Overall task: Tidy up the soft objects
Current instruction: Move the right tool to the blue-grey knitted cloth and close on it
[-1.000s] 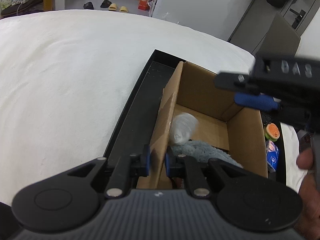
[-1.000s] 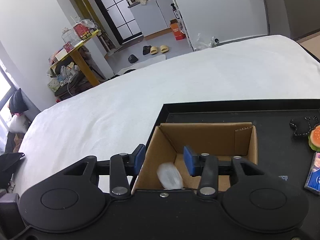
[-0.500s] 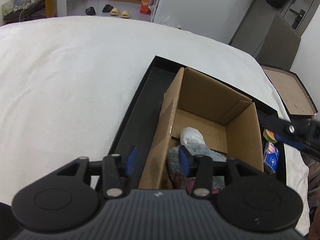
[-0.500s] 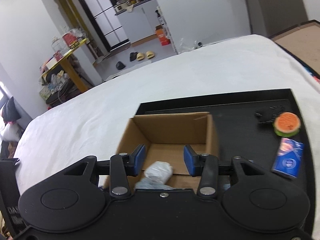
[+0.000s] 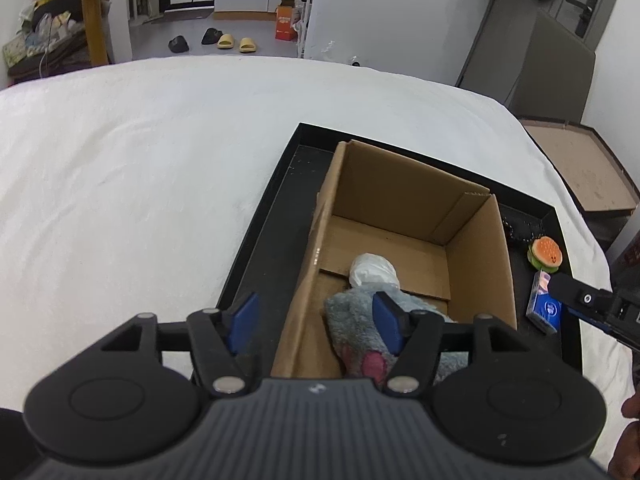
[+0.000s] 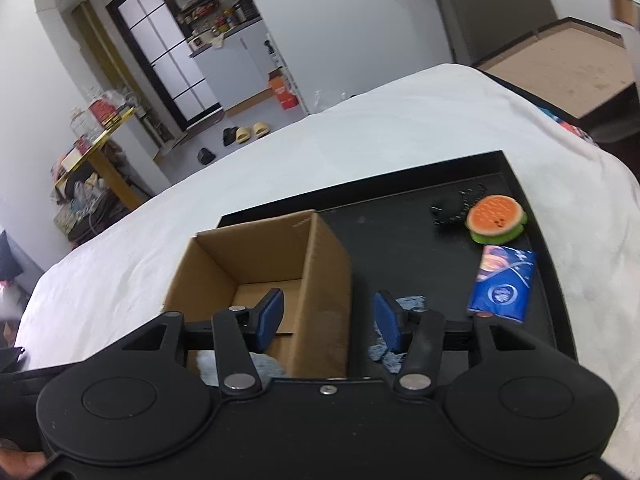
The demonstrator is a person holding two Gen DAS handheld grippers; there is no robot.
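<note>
White-covered bed [image 5: 160, 200], a black tray [image 6: 400, 240] directly on it

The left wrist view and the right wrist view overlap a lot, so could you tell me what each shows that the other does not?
Only the left wrist view shows the crumpled white plastic bag inside the box. Only the right wrist view shows the small blue-grey fabric scrap on the tray outside it. Both share the brown cardboard box, black tray, fluffy grey plush, burger-shaped toy and blue tissue pack.

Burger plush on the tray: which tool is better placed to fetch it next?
Probably right. The right tool sits by the box's tray-side wall, jaws opening and empty, facing the burger plush. The left tool straddles the cardboard box's opposite wall.
</note>
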